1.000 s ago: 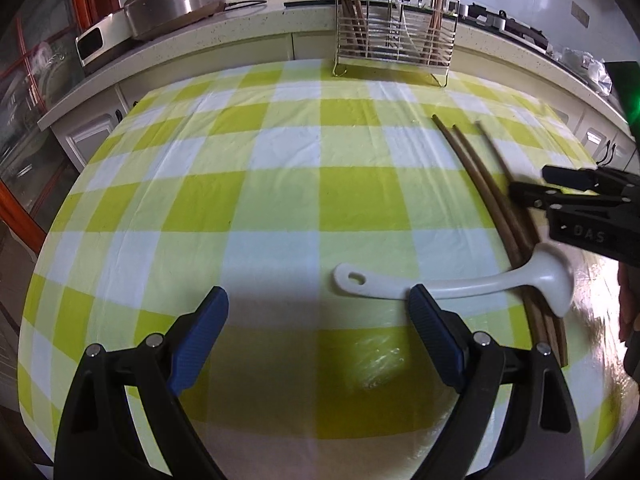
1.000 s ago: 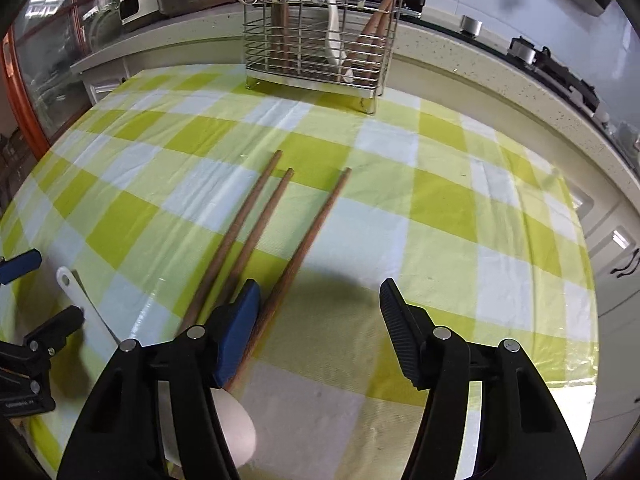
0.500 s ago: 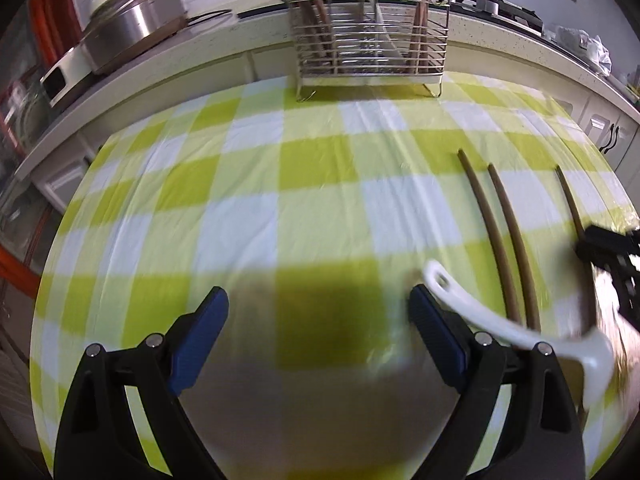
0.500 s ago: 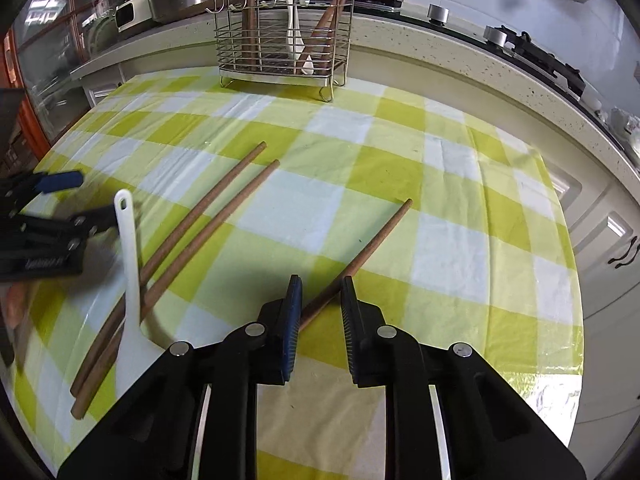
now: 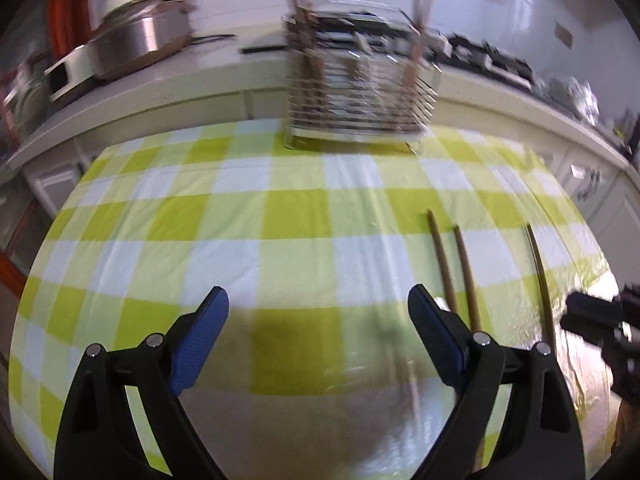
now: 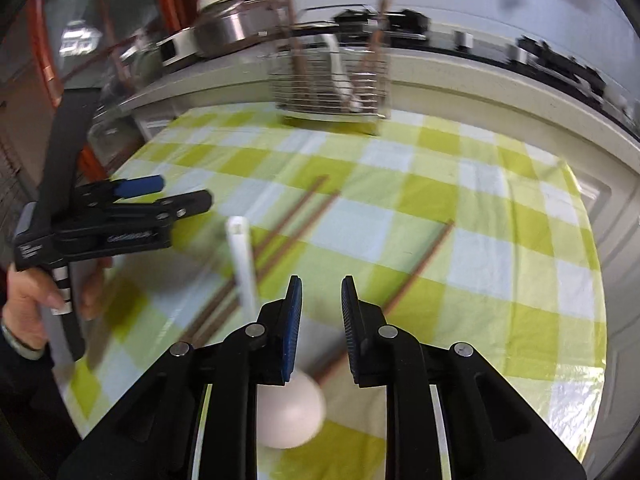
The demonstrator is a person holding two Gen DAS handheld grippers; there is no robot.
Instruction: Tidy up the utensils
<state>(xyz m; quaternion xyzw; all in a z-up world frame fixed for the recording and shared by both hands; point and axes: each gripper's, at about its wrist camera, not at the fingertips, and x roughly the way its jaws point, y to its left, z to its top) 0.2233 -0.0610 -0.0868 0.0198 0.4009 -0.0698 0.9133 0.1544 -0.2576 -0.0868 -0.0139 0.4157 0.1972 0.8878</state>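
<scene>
White ladle (image 6: 244,264) and brown chopsticks (image 6: 296,216) on a green-and-white checked tablecloth (image 6: 472,248).

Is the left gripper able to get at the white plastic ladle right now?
Probably yes: the left gripper, jaws wide, hangs beside the white plastic ladle, whose handle lies uncovered.

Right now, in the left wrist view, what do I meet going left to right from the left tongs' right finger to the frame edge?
pair of brown wooden chopsticks lying side by side → lone third brown wooden chopstick → black right tongs at the frame edge.
</scene>
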